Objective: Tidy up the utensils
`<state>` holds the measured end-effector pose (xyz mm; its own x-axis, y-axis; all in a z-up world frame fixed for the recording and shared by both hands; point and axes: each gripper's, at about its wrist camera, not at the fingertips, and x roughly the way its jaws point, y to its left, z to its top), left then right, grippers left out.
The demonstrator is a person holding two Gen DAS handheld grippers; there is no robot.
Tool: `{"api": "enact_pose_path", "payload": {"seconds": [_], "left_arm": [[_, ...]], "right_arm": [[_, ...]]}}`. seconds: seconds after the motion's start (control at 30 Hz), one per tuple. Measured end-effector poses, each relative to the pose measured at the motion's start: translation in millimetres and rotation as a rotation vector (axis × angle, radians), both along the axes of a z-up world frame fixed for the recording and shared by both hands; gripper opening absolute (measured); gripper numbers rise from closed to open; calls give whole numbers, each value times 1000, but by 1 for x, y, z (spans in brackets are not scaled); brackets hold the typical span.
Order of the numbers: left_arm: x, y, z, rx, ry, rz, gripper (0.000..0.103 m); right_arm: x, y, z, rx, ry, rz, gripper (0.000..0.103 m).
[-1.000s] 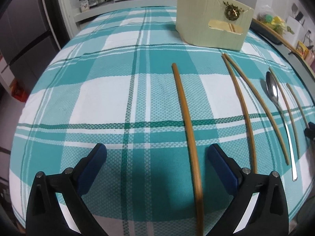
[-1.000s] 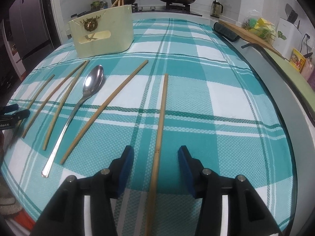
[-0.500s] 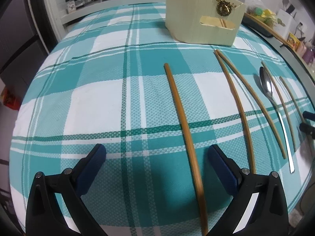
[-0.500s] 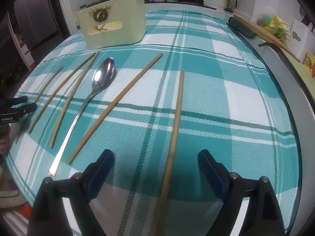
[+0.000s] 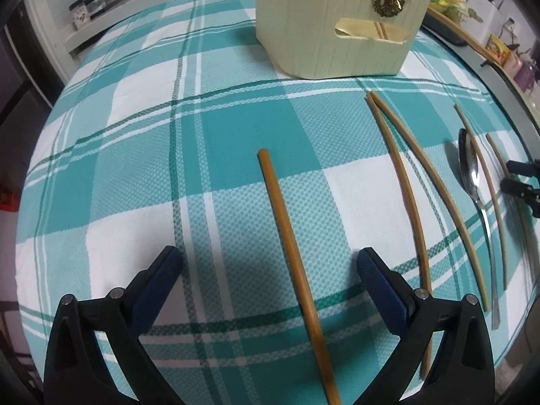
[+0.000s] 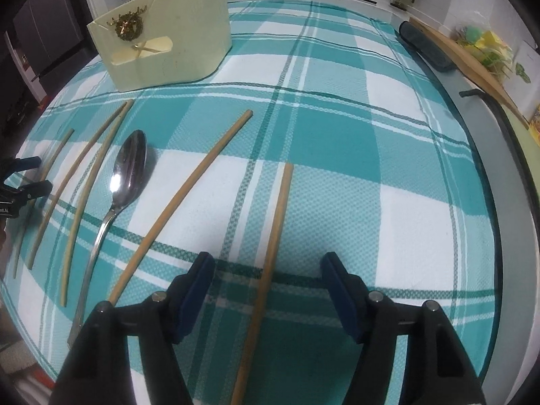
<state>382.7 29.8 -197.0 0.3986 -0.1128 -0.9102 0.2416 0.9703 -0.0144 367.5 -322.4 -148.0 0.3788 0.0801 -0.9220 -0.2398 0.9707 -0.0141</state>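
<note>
Kitchen table, teal plaid cloth (image 5: 141, 155) | left wrist: left gripper (image 5: 268, 270) spread wide, one chopstick (image 5: 290, 246) lying loose between its fingers, cream holder (image 5: 330, 23) beyond, spoon (image 5: 472, 175) far right | right wrist: right gripper (image 6: 268, 276), just been narrowing, apart astride another chopstick (image 6: 273, 239), pads not touching it; spoon (image 6: 125, 175) left, holder (image 6: 162, 50) behind.

Left hand-held gripper (image 5: 266, 270) gapes wide, angled downward; right hand-held gripper (image 6: 268, 276) partly open, jaws just narrowing.
</note>
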Motion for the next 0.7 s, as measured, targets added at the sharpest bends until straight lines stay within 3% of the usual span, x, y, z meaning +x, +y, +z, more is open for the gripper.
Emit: {"api": "enact_pose_path", "payload": {"seconds": [0.07,0.1,0.13,0.17,0.2,0.23,0.27,0.33,0.43,0.7], "left_arm": [[5,-4,3,2,-12,-2,87],[8,-7,6,7,-21,-5,82],[11,-10,8,-7,-20,-13,68],[13,-12,10,-13,-23,-18,47],[16,-14,12,-11,-30,-17,35],[18,-15,12,-17,-31,-19,14],[20,-16,13,-41,-24,-20,7],[19,-13,16,-78,-23,-2,6],[5,-10,38,-113,-94,10,5],[-48,0,136,-225,-335,11,5]], "right_arm": [[8,0,2,-12,-1,-5,52],[12,1,4,-15,-6,-3,34],[16,2,5,-12,-5,-2,22],[21,3,5,-3,1,-1,18],[25,4,5,2,3,1,9],[29,7,5,1,1,3,8],[32,10,4,-5,-3,7,7],[35,14,6,-1,-24,7,7],[31,14,20,64,-61,-13,7],[-15,23,112,191,-267,18,7]]}}
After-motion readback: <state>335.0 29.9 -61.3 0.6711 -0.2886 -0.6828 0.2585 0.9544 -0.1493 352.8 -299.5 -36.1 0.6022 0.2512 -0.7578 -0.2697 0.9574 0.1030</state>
